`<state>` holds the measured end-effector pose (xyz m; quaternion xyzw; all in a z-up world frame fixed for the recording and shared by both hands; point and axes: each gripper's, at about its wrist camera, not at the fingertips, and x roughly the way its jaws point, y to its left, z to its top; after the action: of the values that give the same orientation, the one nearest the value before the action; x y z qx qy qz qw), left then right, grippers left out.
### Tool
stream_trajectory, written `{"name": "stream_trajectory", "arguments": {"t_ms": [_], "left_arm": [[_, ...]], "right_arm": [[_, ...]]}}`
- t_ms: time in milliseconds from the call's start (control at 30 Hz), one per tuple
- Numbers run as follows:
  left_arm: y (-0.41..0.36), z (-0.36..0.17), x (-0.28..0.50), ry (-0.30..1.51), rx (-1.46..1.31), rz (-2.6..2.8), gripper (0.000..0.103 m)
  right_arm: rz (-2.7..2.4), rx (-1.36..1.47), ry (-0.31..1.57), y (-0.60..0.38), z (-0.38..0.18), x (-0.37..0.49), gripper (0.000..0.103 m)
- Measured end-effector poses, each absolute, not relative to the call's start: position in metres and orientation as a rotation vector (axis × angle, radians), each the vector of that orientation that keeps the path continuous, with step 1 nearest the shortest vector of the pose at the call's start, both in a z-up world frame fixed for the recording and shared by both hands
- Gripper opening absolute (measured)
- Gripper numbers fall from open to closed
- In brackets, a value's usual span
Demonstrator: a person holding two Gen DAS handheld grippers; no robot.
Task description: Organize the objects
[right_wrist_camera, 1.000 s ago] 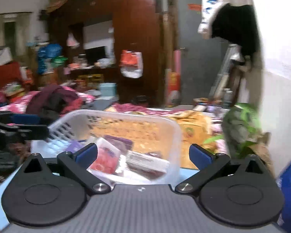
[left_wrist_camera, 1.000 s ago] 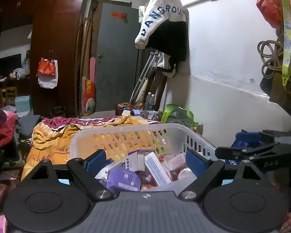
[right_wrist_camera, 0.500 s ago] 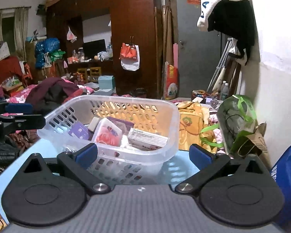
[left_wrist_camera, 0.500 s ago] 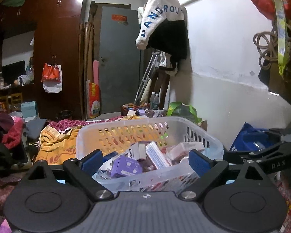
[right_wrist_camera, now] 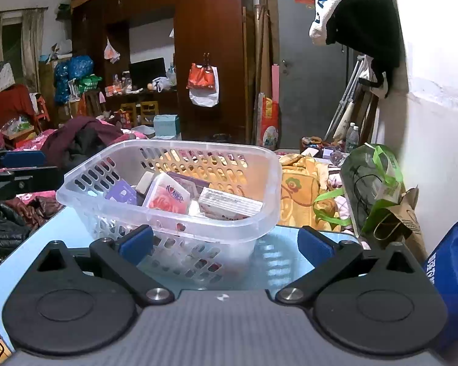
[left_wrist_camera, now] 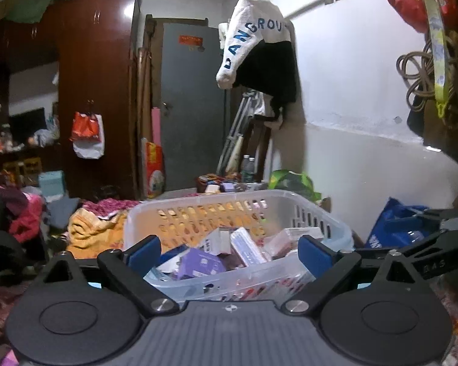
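A clear plastic basket (left_wrist_camera: 216, 196) holding several small boxes stands on the light blue table (right_wrist_camera: 61, 228). A purple box (left_wrist_camera: 200, 263) lies near its front, with a pink flowered box (right_wrist_camera: 168, 195) and a white box (right_wrist_camera: 229, 204) beside it. My left gripper (left_wrist_camera: 230, 254) faces the basket's near wall with its jaws opening; the rim shows between the fingers, and the pads do not press on it. My right gripper (right_wrist_camera: 226, 244) stands open just short of the basket (right_wrist_camera: 198, 146), holding nothing. Each gripper appears at the edge of the other's view.
A white wall runs along the right. Beside the table's right end stand a green bag (right_wrist_camera: 372, 183), a brown paper bag (right_wrist_camera: 403, 222) and a blue bag (right_wrist_camera: 452, 274). A yellow blanket (right_wrist_camera: 302, 189) lies behind the basket. Piled clothes (right_wrist_camera: 82, 137) fill the left.
Both grippers have drawn back from the basket, so its near wall and more of the table now show. The left jaws have spread a little wider.
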<state>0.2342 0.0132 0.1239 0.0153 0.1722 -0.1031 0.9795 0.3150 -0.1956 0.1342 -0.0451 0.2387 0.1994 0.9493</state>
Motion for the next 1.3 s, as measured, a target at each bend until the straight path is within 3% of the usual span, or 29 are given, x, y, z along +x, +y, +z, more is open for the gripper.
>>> {"name": "stream_trajectory", "arguments": {"t_ms": [1300], "left_arm": [[0.006, 0.112, 0.238, 0.427, 0.020, -0.243, 0.099]], "right_arm": [[0.420, -0.073, 0.488, -0.197, 0.128, 0.317, 0.103]]}}
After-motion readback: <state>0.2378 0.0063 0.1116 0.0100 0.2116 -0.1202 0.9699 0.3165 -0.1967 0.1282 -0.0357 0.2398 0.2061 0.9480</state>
